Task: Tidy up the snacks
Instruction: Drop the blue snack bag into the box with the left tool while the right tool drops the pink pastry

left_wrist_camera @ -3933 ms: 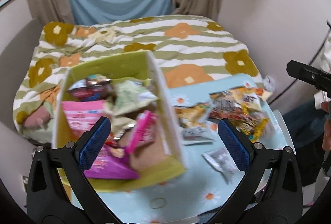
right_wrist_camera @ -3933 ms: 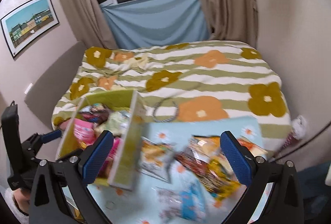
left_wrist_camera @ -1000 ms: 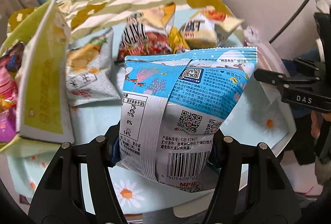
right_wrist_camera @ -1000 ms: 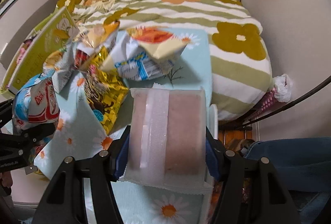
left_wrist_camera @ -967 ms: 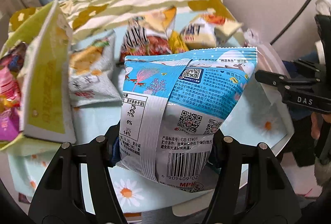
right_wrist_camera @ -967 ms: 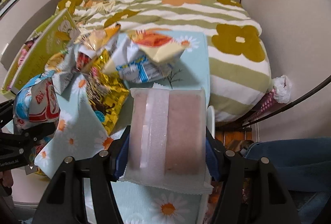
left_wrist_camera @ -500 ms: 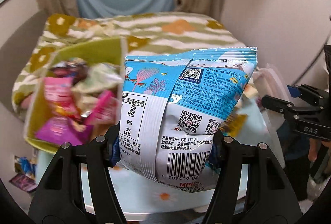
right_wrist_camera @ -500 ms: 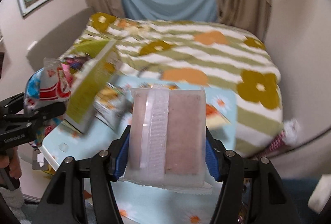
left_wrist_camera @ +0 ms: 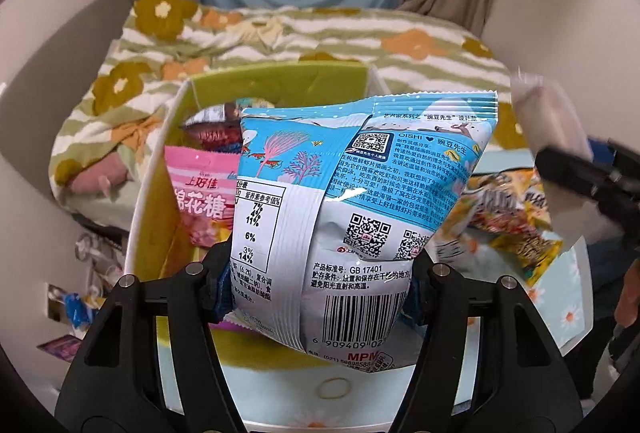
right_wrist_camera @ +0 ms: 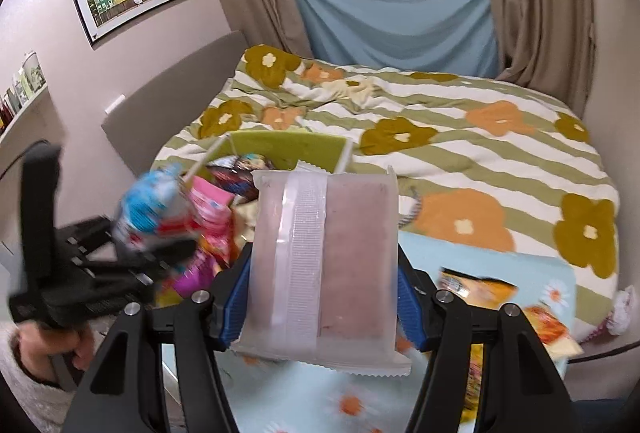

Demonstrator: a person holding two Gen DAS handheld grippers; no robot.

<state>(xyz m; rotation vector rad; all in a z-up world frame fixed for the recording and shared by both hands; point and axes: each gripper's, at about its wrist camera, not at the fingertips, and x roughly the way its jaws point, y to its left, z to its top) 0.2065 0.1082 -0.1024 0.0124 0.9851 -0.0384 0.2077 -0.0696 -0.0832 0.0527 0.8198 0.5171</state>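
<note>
My left gripper (left_wrist_camera: 320, 293) is shut on a blue-and-white snack bag (left_wrist_camera: 360, 193), held upright in front of the green box (left_wrist_camera: 280, 85). The box holds several packets, a pink one (left_wrist_camera: 200, 193) among them. My right gripper (right_wrist_camera: 324, 297) is shut on a flat pink packet with a clear seam (right_wrist_camera: 352, 253), also held before the green box (right_wrist_camera: 288, 149). In the right wrist view the left gripper (right_wrist_camera: 152, 245) and its blue bag (right_wrist_camera: 156, 205) hang blurred over the box's left side. The right gripper (left_wrist_camera: 592, 181) shows at the left wrist view's right edge.
Loose snack bags (left_wrist_camera: 508, 217) lie on the daisy-print tablecloth (left_wrist_camera: 560, 313) right of the box. A rubber band (left_wrist_camera: 334, 387) lies on the cloth near me. Behind the table is a bed with a flowered striped duvet (right_wrist_camera: 480, 121). A hand (right_wrist_camera: 52, 345) grips the left handle.
Both grippers have risen and swung left, from over the loose snack pile to in front of the green box. Each keeps its packet.
</note>
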